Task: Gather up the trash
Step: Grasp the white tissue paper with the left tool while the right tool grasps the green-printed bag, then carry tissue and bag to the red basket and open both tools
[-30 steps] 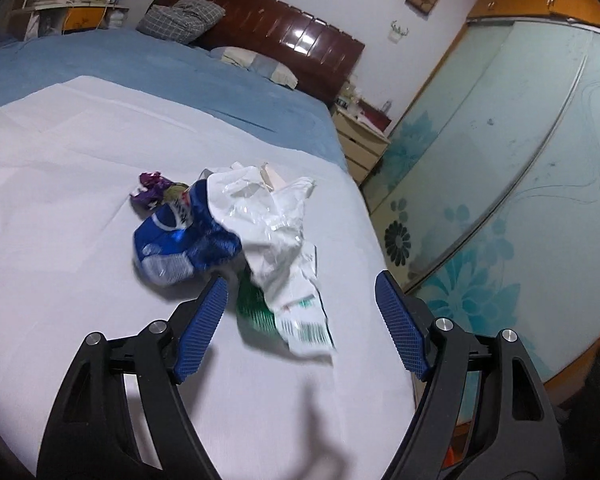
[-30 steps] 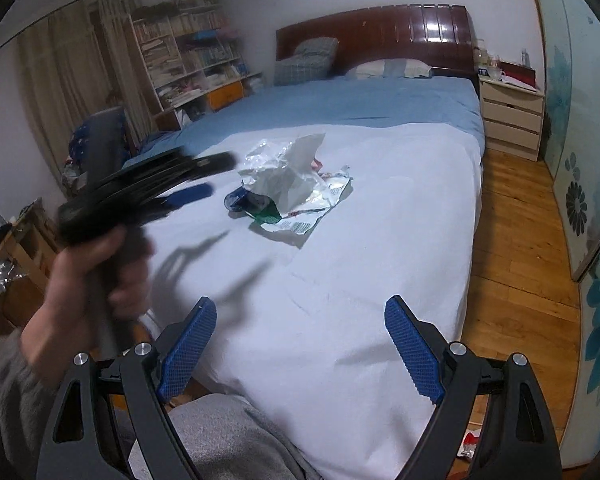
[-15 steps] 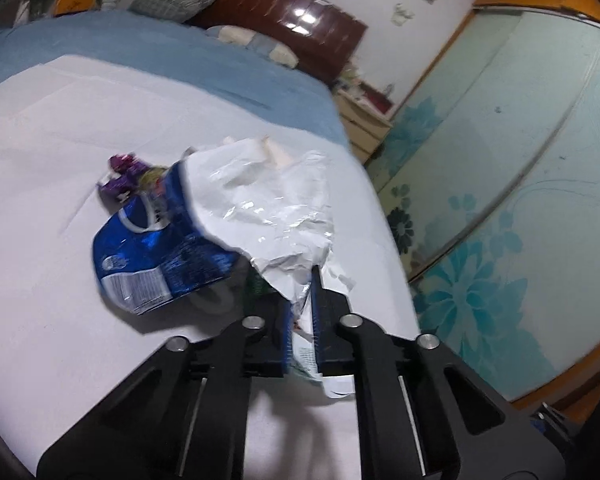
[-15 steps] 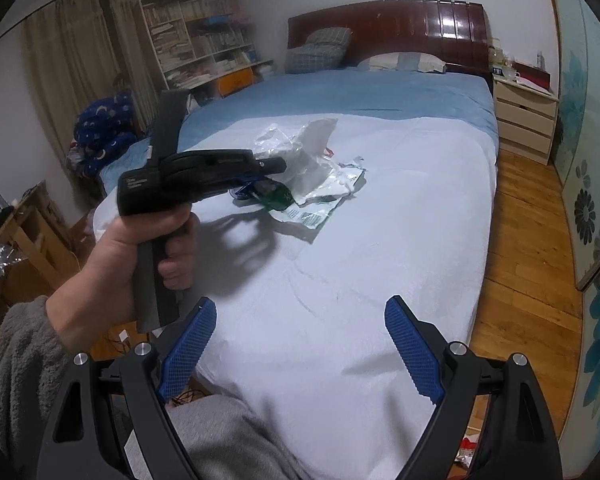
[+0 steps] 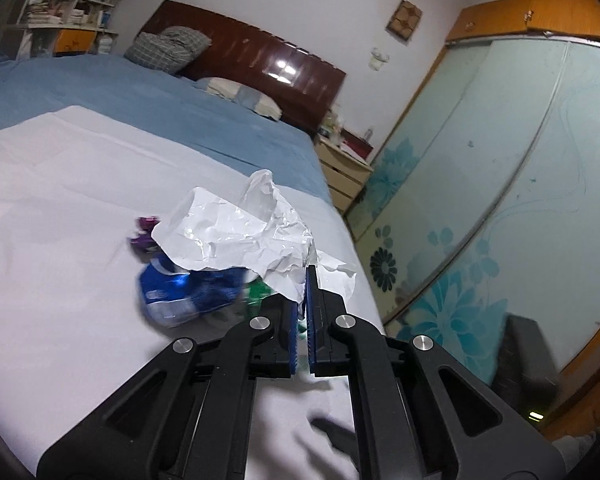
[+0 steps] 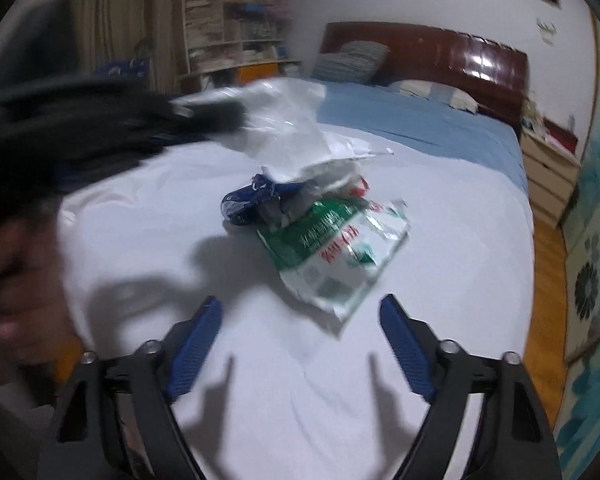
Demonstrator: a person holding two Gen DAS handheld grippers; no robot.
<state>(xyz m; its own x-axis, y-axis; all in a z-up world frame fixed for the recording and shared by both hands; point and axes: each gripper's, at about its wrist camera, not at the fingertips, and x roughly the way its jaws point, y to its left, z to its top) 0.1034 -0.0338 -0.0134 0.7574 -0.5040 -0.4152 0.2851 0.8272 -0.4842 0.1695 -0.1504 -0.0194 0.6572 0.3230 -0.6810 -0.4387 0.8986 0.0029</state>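
The left gripper (image 5: pixel 302 312) is pinching an edge of the white plastic bag (image 5: pixel 236 236) above the bed (image 6: pixel 440 240), which is looking light, limp and slippery, while the right gripper (image 6: pixel 300 344), fingers spread, is hovering near the stiffer green-and-white wrapper (image 6: pixel 336 252).

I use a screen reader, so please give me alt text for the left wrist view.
The left gripper, blue-padded, is shut on a crumpled white plastic bag, lifting it above a blue snack wrapper and purple wrapper on a white sheet covering the bed.
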